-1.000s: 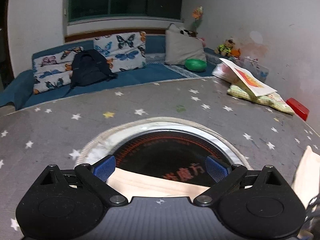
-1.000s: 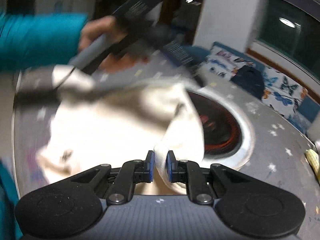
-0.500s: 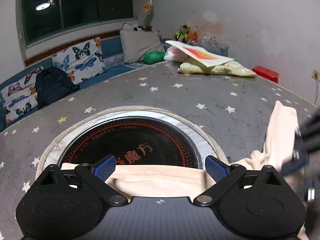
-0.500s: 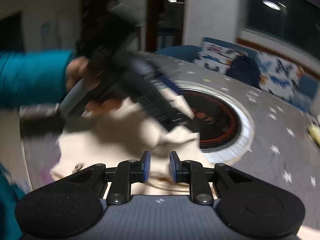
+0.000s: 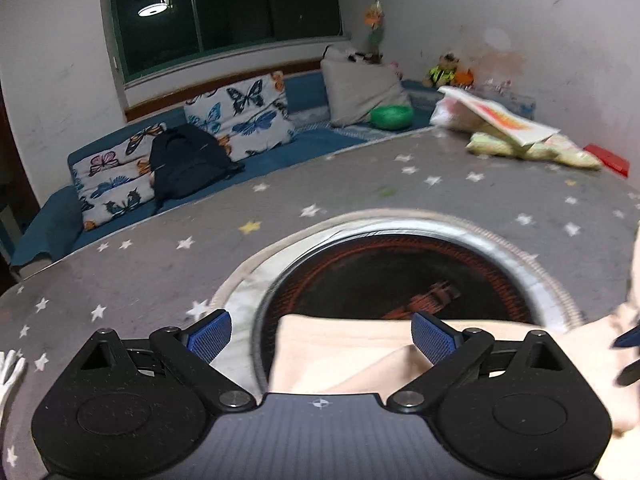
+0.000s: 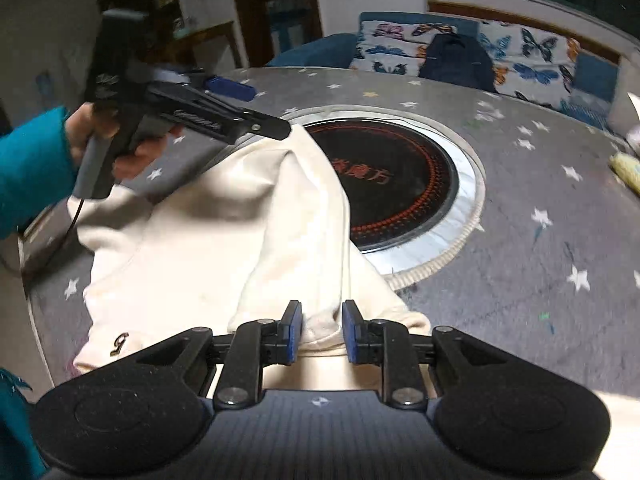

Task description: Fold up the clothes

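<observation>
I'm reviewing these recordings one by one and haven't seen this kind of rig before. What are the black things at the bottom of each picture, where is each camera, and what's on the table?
No robot here: a person holds a hand-operated gripper in each hand, each with a camera looking along its fingers. The black shapes are the gripper bodies.

The left gripper shows in its own camera with jaws wide open over a cream garment. The right gripper has a fold of that garment between its blue pads, which do not visibly press it. Its camera also shows the person's hand holding the left gripper.

The garment lies on a grey star-patterned table with a round black cooktop in the middle.
</observation>
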{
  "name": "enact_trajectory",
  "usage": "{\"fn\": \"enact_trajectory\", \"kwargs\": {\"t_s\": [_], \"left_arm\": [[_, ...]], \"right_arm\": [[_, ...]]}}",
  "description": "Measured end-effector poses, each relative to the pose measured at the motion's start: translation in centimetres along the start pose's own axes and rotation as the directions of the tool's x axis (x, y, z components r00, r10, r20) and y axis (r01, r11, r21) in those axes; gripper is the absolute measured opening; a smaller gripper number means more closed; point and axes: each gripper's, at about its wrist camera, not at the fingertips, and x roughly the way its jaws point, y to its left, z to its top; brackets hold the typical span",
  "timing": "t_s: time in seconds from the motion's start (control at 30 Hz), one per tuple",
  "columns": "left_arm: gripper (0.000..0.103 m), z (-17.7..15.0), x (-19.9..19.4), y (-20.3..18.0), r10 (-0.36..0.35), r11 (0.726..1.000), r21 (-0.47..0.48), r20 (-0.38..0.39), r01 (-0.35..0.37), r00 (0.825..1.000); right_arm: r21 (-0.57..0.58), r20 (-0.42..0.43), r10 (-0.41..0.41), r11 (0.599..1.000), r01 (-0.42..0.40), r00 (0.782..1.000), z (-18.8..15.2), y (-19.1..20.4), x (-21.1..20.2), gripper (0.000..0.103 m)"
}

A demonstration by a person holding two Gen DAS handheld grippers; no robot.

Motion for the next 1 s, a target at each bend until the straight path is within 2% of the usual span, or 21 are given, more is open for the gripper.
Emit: {"fn": "enact_trajectory", "kwargs": {"t_s": [0.2, 0.4, 0.53, 0.57, 0.6, 0.63, 0.67, 0.73, 0.9, 1.0], "left_arm": [[0.097, -0.2, 2.5, 0.8, -0.022, 1.0, 0.006, -0.055, 0.023, 0.998], [0.082, -0.1, 4.2, 1.7, -0.074, 0.997, -0.031, -0.085, 0.072, 0.994], [0.057, -0.2, 5.2, 2.4, -0.108, 0.99, -0.098, -0.096, 0.098, 0.99], [0.048, -0.2, 5.3, 2.6, -0.117, 0.987, -0.118, -0.095, 0.105, 0.989], [0.043, -0.2, 5.4, 2.8, -0.117, 0.986, -0.132, -0.09, 0.104, 0.989], [0.034, -0.1, 5.4, 2.8, -0.11, 0.986, -0.135, -0.087, 0.098, 0.99], [0.021, -0.1, 5.3, 2.8, -0.106, 0.987, -0.133, -0.084, 0.094, 0.991], [0.012, 0.1, 5.1, 2.9, -0.067, 0.99, -0.125, -0.077, 0.057, 0.995], [0.009, 0.2, 4.6, 3.8, 0.036, 0.99, -0.132, -0.039, -0.041, 0.999], [0.01, 0.1, 4.5, 4.7, 0.053, 0.985, -0.162, -0.039, -0.058, 0.998]], "right_arm": [[-0.135, -0.015, -0.049, 0.99, 0.046, 0.999, 1.4, 1.1, -0.3, 0.012], [-0.305, 0.019, -0.173, 0.937, 0.171, 0.985, 3.0, 1.4, -0.4, 0.012], [-0.402, 0.065, -0.268, 0.875, 0.271, 0.961, 4.4, 1.1, 0.1, 0.012], [-0.421, 0.077, -0.288, 0.859, 0.293, 0.955, 4.7, 1.0, 0.4, 0.012], [-0.435, 0.089, -0.308, 0.843, 0.315, 0.947, 5.1, 0.8, 0.7, 0.012], [-0.445, 0.099, -0.325, 0.831, 0.334, 0.94, 5.4, 0.5, 1.1, 0.012], [-0.453, 0.108, -0.342, 0.819, 0.352, 0.933, 5.6, 0.2, 1.5, 0.011], [-0.463, 0.125, -0.376, 0.797, 0.389, 0.918, 6.1, -0.3, 2.2, 0.011], [-0.458, 0.174, -0.438, 0.757, 0.466, 0.882, 7.0, -1.7, 4.6, 0.011], [-0.44, 0.191, -0.464, 0.747, 0.498, 0.865, 7.3, -2.4, 6.4, 0.011]]}}
